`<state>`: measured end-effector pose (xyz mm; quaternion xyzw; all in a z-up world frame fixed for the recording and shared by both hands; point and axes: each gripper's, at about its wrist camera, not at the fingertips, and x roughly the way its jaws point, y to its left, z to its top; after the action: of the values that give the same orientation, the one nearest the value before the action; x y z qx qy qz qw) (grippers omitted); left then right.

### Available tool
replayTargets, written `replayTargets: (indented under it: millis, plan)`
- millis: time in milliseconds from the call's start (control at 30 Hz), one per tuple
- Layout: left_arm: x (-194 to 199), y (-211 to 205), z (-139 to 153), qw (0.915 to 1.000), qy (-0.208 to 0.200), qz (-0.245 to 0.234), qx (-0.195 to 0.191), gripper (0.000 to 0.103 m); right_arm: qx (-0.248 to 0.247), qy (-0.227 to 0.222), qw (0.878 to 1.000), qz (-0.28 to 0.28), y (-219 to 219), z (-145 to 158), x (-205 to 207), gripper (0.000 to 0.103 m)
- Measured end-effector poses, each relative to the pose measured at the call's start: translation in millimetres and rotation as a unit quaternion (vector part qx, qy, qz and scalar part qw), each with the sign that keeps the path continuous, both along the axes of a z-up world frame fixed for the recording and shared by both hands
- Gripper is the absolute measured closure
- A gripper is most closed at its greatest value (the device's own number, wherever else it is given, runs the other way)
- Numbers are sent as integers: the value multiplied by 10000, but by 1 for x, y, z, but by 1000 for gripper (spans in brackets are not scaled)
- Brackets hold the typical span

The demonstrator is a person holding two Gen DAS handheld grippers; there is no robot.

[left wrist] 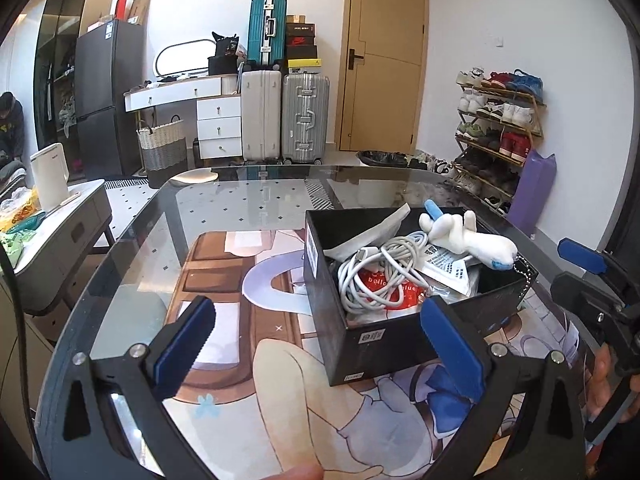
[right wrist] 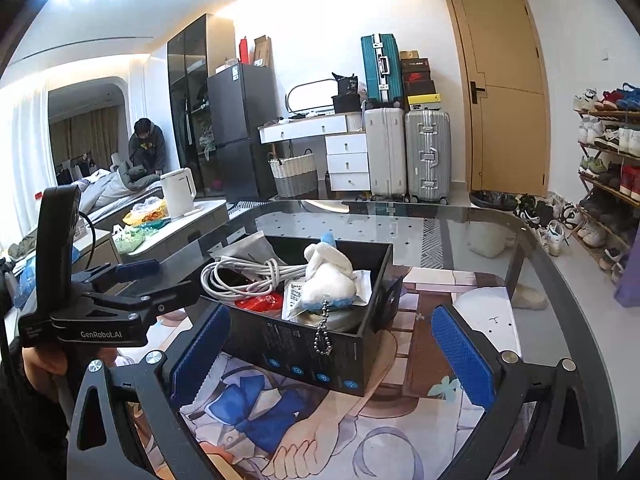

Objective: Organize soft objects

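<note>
On the glass table (left wrist: pixel 132 248), over a printed anime mat (left wrist: pixel 248 320), sits a black box (left wrist: pixel 384 340) with no lid. Inside it lie a white plush toy (left wrist: pixel 468 236) with blue tips, a coiled white cable (left wrist: pixel 376 268), a red packet (left wrist: pixel 390 290) and some printed paper (left wrist: pixel 448 270). The plush rests on top of the pile toward the box's far right side, and its bead chain (right wrist: pixel 323 330) hangs over the wall in the right wrist view. The left gripper (left wrist: pixel 320 344) hovers just before the box with its blue-padded fingers (left wrist: pixel 188 344) spread wide and nothing between them. The right gripper (right wrist: pixel 332 354) faces the box from the other side, its fingers (right wrist: pixel 464 360) likewise spread and holding nothing. Beyond the table stand suitcases (left wrist: pixel 284 116), a white dresser (left wrist: pixel 200 112), a shoe rack (left wrist: pixel 500 128) and a wooden door (left wrist: pixel 382 56)
</note>
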<state>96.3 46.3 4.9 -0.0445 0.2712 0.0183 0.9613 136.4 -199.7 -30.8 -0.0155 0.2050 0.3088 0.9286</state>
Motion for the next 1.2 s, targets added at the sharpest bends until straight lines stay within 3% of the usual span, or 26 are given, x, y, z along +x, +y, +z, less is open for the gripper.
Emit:
replayTargets:
  millis: [267, 1200]
  plan:
    - [-2, -1, 0, 10000, -62, -21, 25, 0, 131, 12, 9998, -131, -8, 1, 2, 1]
    - [-7, -1, 2, 10000, -88, -23, 8, 0, -91, -231, 9997, -71, 3, 1, -6, 1]
